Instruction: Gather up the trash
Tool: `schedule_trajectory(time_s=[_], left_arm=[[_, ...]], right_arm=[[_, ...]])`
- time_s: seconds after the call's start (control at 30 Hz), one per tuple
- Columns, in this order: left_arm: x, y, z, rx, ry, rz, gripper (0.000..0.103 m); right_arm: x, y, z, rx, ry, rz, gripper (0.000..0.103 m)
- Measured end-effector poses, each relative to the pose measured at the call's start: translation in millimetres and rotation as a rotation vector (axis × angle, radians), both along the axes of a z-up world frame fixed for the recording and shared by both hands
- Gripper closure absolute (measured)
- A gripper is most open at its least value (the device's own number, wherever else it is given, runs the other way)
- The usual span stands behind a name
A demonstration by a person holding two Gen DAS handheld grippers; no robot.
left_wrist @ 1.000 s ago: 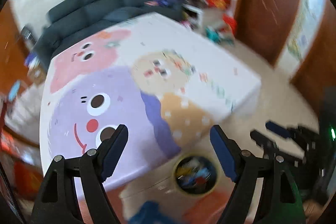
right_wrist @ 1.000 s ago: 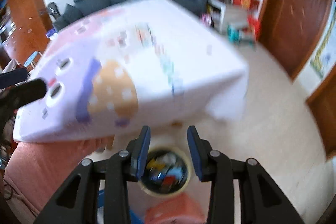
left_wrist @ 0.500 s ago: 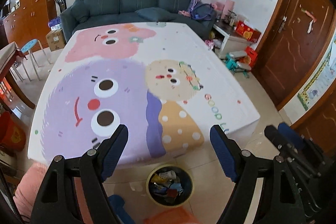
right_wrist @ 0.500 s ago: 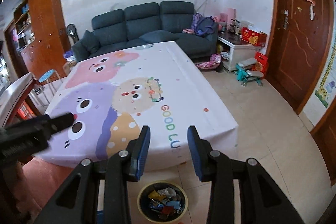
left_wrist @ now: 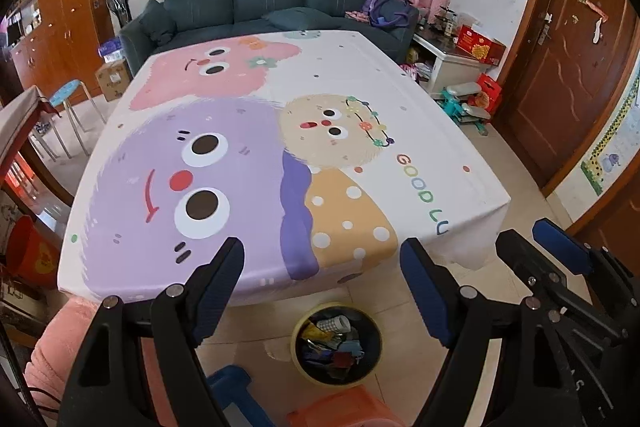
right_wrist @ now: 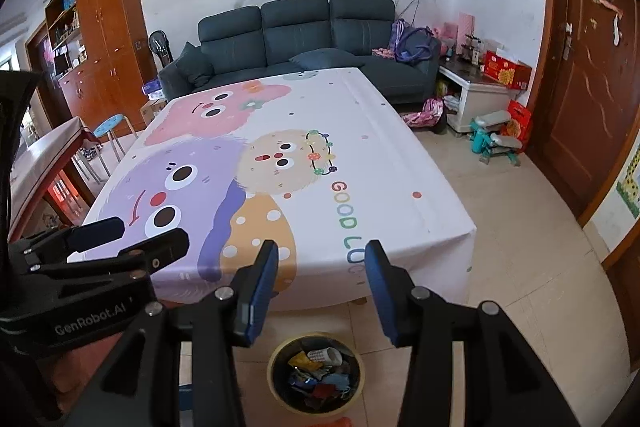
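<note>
A round yellow-rimmed bin point(left_wrist: 297, 355) stands on the floor in front of the table, holding several wrappers and a paper cup; it also shows in the right wrist view point(right_wrist: 273, 375). The table point(left_wrist: 360, 75) carries a cartoon cloth with no trash on it. My left gripper point(left_wrist: 322, 281) is open and empty, held above the bin and the table's near edge. My right gripper point(right_wrist: 322, 283) is open and empty, also above the bin. Each gripper shows in the other's view: the right one point(left_wrist: 560, 251) and the left one point(right_wrist: 132, 239).
A dark sofa point(right_wrist: 296, 23) stands behind the table. A pink cushion point(left_wrist: 52, 339) and an orange stool point(left_wrist: 340, 407) sit near the bin. A blue stool point(left_wrist: 72, 91) and a wooden table stand at left. Toys point(right_wrist: 496, 139) and a door are at right.
Both grippers have tilted up and pulled back from over the bin, so the whole table now shows. The right gripper's jaws have widened a little. Both stay empty.
</note>
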State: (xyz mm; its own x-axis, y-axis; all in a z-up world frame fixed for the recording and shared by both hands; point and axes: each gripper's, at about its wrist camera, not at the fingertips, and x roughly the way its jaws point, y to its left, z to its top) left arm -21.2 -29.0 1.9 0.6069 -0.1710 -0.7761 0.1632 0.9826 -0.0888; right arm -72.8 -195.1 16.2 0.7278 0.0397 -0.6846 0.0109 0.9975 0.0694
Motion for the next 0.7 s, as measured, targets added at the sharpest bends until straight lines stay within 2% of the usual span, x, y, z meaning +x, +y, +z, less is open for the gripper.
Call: schedule_trajectory(time_s=[0.4, 0.5, 0.7], left_arm=[[-1.7, 5.1, 5.9, 0.032, -0.015, 0.067, 0.023], [-2.9, 7.0, 8.3, 0.031, -0.027, 0.092, 0.017], [-5.0, 8.4, 11.4, 0.021, -0.043, 0.108, 0.016]], right_arm=[[1.5, 5.8, -3.2, 0.024, 0.006, 0.027, 0.057], [1.9, 6.0, -2.3, 0.036, 0.002, 0.034, 0.057], [5.0, 5.5, -1.3, 0.06, -0.002, 0.036, 0.057]])
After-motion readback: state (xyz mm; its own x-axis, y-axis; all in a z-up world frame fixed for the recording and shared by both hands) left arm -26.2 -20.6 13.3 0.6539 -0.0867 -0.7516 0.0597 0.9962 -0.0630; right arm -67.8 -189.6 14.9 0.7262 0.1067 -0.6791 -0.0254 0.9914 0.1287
